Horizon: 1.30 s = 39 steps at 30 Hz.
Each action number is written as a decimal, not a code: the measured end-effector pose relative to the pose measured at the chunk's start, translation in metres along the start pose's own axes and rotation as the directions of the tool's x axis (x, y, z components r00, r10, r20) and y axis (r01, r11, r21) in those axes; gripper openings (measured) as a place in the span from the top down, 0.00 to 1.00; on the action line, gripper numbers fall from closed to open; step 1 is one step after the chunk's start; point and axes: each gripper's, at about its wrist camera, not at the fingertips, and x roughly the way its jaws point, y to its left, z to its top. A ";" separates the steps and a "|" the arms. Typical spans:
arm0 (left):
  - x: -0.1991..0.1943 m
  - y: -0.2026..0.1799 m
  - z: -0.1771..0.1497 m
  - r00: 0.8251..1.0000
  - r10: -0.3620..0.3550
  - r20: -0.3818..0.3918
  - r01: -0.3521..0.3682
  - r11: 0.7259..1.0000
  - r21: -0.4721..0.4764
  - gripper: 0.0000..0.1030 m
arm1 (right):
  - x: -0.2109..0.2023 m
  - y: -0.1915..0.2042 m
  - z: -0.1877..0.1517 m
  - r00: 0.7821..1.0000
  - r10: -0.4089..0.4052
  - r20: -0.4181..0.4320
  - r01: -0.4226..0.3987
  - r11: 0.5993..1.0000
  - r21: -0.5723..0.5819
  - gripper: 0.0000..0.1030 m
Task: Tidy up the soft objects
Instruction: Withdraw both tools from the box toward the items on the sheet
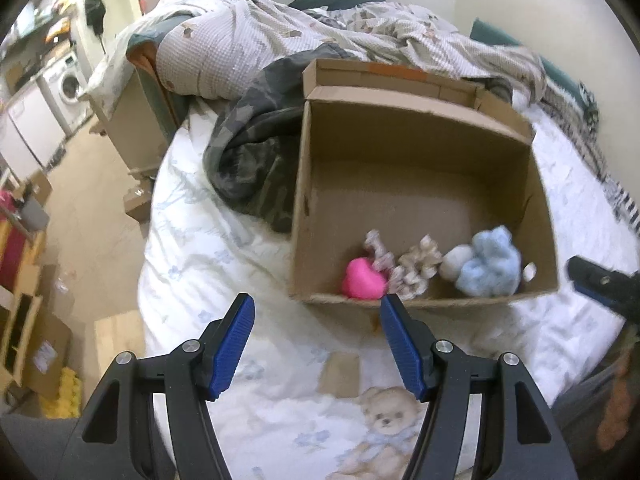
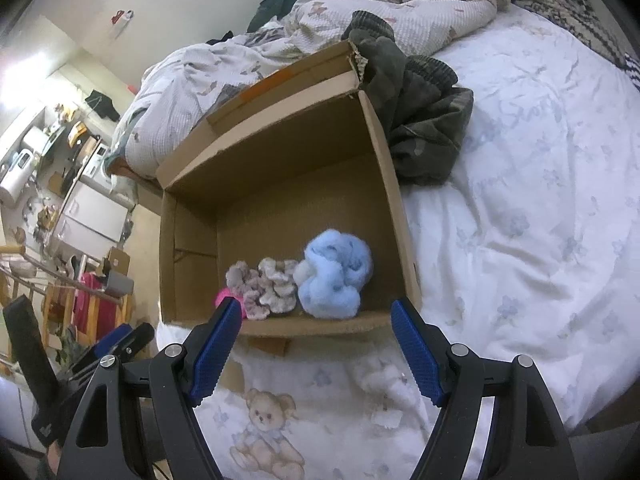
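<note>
**Mia:** So, in the left wrist view, why was the cardboard box [image 1: 420,184] sitting open on the bed [image 1: 208,248]?

**Ben:** I think so the soft things could drop straight in. The pink heart [image 1: 362,280] lay down in the near corner, touching the frilly scrunchies [image 1: 408,266]. The fluffy blue toy [image 1: 490,266] sat just beside them, against the near wall.

**Mia:** And the left gripper [image 1: 318,314]?

**Ben:** Its blue pads were spread apart, with nothing between them. It hung over the sheet, just in front of the box.

**Mia:** What about the right wrist view?

**Ben:** The same box [image 2: 192,264] was there. The blue toy [image 2: 334,280] looked puffy and lumpy, like a cloud. The scrunchies [image 2: 264,284] were wavy, grey and cream. The heart [image 2: 224,298] peeked out only a little behind a pad.

**Mia:** And the right gripper [image 2: 316,318]?

**Ben:** Spread wide too, holding nothing. A white fluffy thing [image 2: 380,380] lay on the sheet between its arms. Maybe that goes in next.
</note>
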 end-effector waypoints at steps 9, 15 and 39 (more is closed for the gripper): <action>0.013 0.014 -0.016 0.996 -0.023 -0.083 0.021 0.999 -0.035 0.39 | 0.004 -0.009 -0.026 0.994 -0.018 -0.104 0.015 1.000 -0.026 0.21; 0.029 0.009 -0.020 0.987 -0.054 -0.155 0.047 0.998 -0.048 0.39 | 0.014 -0.016 -0.032 0.985 -0.040 -0.168 0.041 0.999 0.002 0.21; 0.113 -0.019 -0.043 0.885 -0.137 -0.446 0.097 0.989 -0.111 0.43 | 0.051 -0.058 -0.027 0.953 0.014 -0.303 0.058 0.972 0.226 0.21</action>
